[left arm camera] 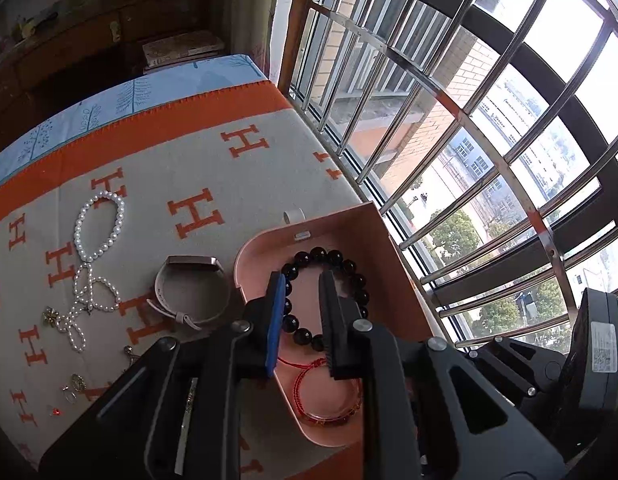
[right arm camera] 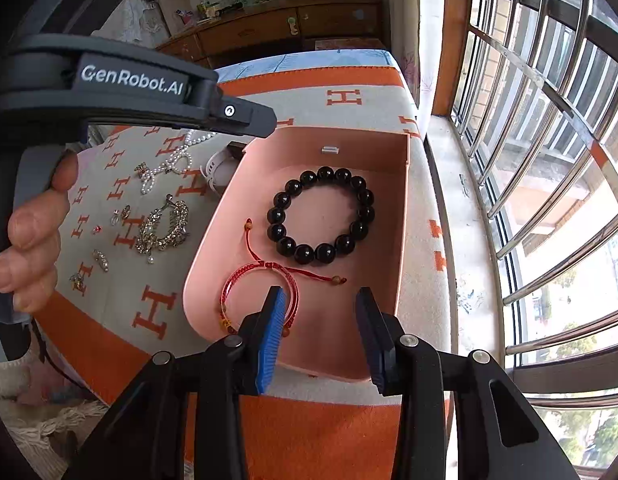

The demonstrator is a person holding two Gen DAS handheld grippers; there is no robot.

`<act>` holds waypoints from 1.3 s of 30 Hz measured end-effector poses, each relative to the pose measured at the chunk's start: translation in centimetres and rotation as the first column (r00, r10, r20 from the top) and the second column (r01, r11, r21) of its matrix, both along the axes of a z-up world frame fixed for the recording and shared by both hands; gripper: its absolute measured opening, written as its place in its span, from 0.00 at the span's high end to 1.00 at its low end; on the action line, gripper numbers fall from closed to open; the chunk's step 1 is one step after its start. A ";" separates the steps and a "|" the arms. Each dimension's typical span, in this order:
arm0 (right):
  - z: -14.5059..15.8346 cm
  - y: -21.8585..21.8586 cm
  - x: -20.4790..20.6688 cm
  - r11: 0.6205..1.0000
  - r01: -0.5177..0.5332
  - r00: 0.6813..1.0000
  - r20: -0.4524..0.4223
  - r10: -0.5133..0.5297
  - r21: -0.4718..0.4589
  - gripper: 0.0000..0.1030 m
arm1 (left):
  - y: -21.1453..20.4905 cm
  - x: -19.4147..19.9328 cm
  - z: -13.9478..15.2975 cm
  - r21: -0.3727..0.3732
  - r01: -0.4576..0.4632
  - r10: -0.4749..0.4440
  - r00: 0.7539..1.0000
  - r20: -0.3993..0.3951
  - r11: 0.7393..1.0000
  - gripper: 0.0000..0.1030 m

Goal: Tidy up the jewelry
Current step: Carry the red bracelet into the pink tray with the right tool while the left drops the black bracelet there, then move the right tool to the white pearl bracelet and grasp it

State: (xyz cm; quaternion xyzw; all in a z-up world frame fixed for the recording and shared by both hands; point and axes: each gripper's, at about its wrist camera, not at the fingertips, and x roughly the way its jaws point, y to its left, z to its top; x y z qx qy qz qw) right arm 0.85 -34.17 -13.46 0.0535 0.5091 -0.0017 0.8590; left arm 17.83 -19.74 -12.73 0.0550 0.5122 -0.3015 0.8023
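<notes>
Pale pink box (right arm camera: 389,148) holding glossy black bead bracelet (right arm camera: 321,216) and red cord bracelet (right arm camera: 261,280) with small orange beads. Grey blanket (left arm camera: 189,160) printed with orange H motifs, orange border; beyond it, light blue cloth (left arm camera: 109,100) with tree drawings. White pearl strand (left arm camera: 99,228), beige watch band (left arm camera: 193,292), gold-toned rhinestone pieces (right arm camera: 163,226).

One pink box (right arm camera: 401,208) holds two bracelets: black bead bracelet (right arm camera: 321,216), red cord bracelet (right arm camera: 245,280).

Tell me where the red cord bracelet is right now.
In the right wrist view, the red cord bracelet lies inside the pink box, at its near left, just below the black bead bracelet.
</notes>
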 end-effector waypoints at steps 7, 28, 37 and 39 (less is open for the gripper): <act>1.1 0.9 0.1 0.995 0.072 0.997 0.032 -0.074 0.073 0.64 | 3.9 -1.9 0.7 0.014 -0.085 0.084 0.993 0.086 0.996 0.86; 1.8 5.4 0.8 0.993 0.110 0.992 0.058 -0.113 0.045 0.42 | 14.7 -8.4 -0.8 0.023 -0.205 0.199 0.966 0.166 0.978 0.86; 4.0 10.9 1.9 0.999 -0.027 0.990 0.134 0.031 -0.030 0.42 | 17.7 -8.7 0.5 0.013 -0.262 0.255 0.950 0.182 0.965 0.86; 4.7 12.3 2.7 0.997 -0.057 0.989 0.133 0.062 -0.045 0.42 | 18.7 -8.0 1.3 0.006 -0.279 0.274 0.946 0.171 0.960 0.86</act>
